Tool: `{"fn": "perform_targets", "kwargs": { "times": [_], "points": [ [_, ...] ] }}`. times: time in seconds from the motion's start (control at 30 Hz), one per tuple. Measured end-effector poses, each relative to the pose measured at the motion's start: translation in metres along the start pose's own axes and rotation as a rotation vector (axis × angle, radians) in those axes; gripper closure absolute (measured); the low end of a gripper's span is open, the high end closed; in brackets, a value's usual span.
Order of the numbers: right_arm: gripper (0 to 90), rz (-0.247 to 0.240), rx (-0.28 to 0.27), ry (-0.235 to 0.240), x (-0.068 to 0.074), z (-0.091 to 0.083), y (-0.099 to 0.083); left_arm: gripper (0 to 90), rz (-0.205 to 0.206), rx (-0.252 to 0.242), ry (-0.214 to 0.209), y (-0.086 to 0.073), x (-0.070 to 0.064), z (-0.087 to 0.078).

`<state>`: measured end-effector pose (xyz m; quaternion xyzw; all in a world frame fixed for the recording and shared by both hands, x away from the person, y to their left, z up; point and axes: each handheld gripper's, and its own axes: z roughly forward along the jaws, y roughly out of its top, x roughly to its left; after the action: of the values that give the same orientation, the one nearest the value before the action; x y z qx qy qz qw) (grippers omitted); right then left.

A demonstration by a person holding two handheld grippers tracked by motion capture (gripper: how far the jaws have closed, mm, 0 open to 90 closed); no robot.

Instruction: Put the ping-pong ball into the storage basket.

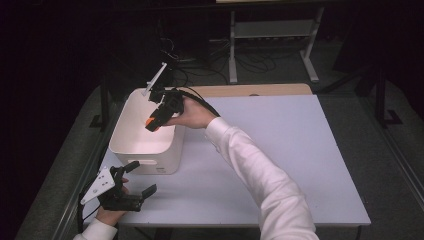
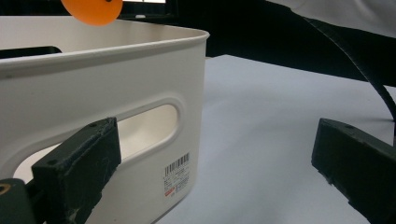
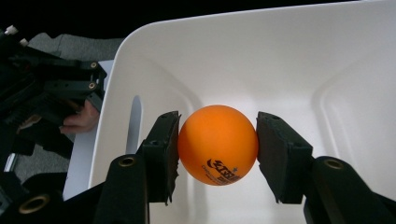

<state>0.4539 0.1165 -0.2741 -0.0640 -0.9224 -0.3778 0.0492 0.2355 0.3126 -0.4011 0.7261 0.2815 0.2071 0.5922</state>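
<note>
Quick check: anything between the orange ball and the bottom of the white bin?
No. In the right gripper view the right gripper pinches the orange ball above the white bin, with bare bin floor beneath it.

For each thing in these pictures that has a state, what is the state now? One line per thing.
Right tool: shut on the orange ball, held over the bin.
Orange ball: gripped between both jaws, above the bin's inside, touching no wall.
White bin: upright on the table, open top; what lies on its floor cannot be told.
Left tool: open, holding nothing, beside the bin's near wall.
</note>
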Motion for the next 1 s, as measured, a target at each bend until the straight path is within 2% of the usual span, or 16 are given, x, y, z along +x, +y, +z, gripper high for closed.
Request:
{"fn": "perform_targets", "kwargs": {
  "times": [0.07, 0.17, 0.2, 0.27, 0.33, 0.5, 0.53, 0.77, 0.83, 0.9, 0.93, 1.0],
  "points": [
    [36.7, 0.021, -0.034, -0.01, -0.003, -0.002, -0.001, 0.9, 0.001, 0.001, 0.0, 0.0, 0.0, 0.0],
    [33.0, 0.043, -0.043, -0.017, -0.004, -0.005, -0.002, 0.9, 0.0, 0.003, 0.001, 0.0, 0.0, 0.0],
    [28.4, 0.035, -0.048, -0.051, -0.004, -0.008, -0.004, 0.9, 0.0, 0.003, 0.001, 0.0, 0.0, 0.0],
    [25.7, 0.042, -0.05, -0.056, -0.004, -0.011, -0.005, 0.9, 0.001, 0.003, 0.002, 0.0, 0.0, 0.0],
    [15.2, 0.057, -0.058, -0.069, -0.004, -0.018, -0.008, 0.9, -0.008, -0.002, 0.003, 0.0, 0.0, 0.0],
    [9.0, 0.051, -0.087, -0.095, -0.003, -0.028, -0.012, 0.9, -0.009, -0.003, 0.004, 0.0, 0.0, 0.0],
    [1.7, 0.063, -0.1, -0.114, -0.001, -0.033, -0.014, 0.9, -0.009, -0.001, 0.004, 0.0, 0.0, 0.0],
    [0.0, 0.057, -0.133, -0.141, 0.0, -0.044, -0.02, 0.9, -0.012, 0.0, 0.003, 0.0, 0.0, 0.001],
    [0.0, 0.074, -0.146, -0.14, 0.002, -0.048, -0.022, 0.9, -0.016, -0.007, 0.002, 0.0, -0.001, 0.002],
    [0.0, 0.059, -0.158, -0.149, 0.001, -0.051, -0.025, 0.9, -0.014, -0.005, 0.001, 0.0, 0.0, 0.002],
    [0.0, 0.074, -0.163, -0.144, 0.002, -0.053, -0.026, 0.9, -0.012, -0.006, -0.001, 0.0, 0.0, 0.003],
    [0.0, 0.072, -0.171, -0.158, 0.003, -0.056, -0.03, 0.9, -0.015, -0.004, 0.001, 0.0, 0.0, 0.003]
  ]
}}
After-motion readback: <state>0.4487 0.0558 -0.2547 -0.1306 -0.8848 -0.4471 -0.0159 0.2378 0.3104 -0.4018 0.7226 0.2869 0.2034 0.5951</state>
